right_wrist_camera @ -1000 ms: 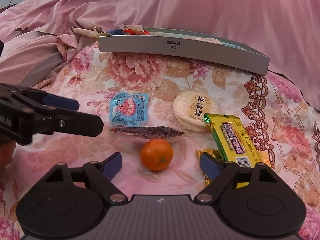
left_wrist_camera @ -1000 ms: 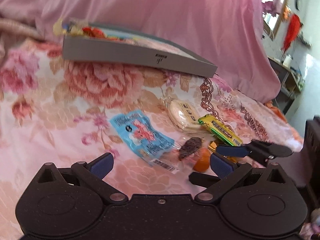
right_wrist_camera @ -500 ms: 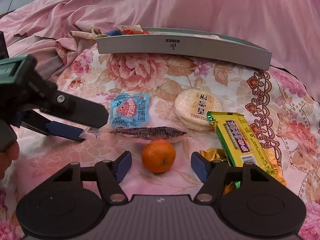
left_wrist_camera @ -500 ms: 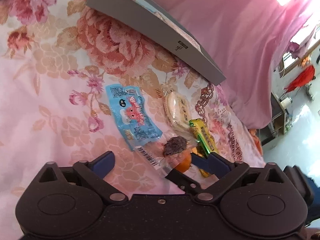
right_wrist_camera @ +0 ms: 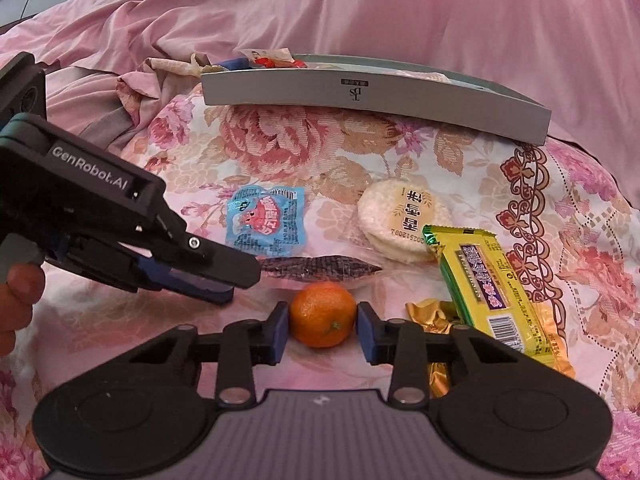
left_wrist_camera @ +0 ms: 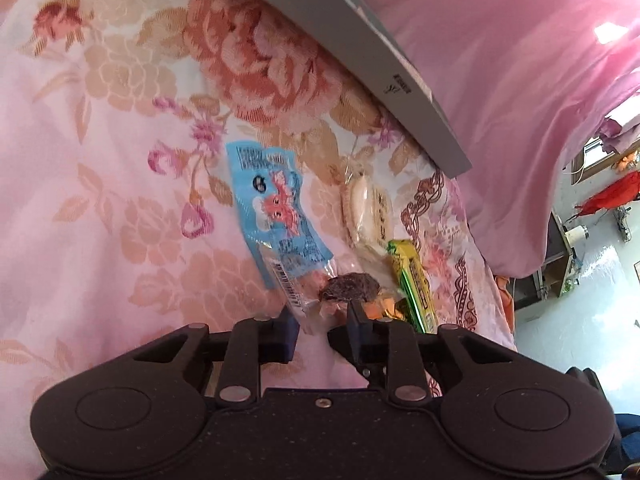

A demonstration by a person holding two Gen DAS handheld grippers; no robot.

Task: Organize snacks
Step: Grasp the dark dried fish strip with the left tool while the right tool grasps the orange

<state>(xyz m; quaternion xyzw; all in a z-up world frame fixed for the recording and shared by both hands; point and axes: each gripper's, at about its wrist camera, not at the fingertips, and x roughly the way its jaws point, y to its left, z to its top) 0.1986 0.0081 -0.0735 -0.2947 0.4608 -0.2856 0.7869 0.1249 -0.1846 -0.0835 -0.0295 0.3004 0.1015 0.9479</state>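
On the bedspread [right_wrist_camera: 304, 148], right tongs [right_wrist_camera: 322, 330] are pinching the orange [right_wrist_camera: 322, 314]; left tongs [left_wrist_camera: 320, 322] are gripping the jerky pack's [right_wrist_camera: 320, 269] edge; box [right_wrist_camera: 372, 94] is lying well beyond.

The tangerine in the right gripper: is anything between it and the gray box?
Yes. The dark snack packet lies just behind the tangerine, and the left gripper reaches onto it. Beyond: bare bedspread up to the gray box.

- Left black two-finger gripper [left_wrist_camera: 320, 322], blue pads nearly closed on a clear wrapper end
- Right black two-finger gripper [right_wrist_camera: 322, 330] narrowed, pads touching a small orange fruit
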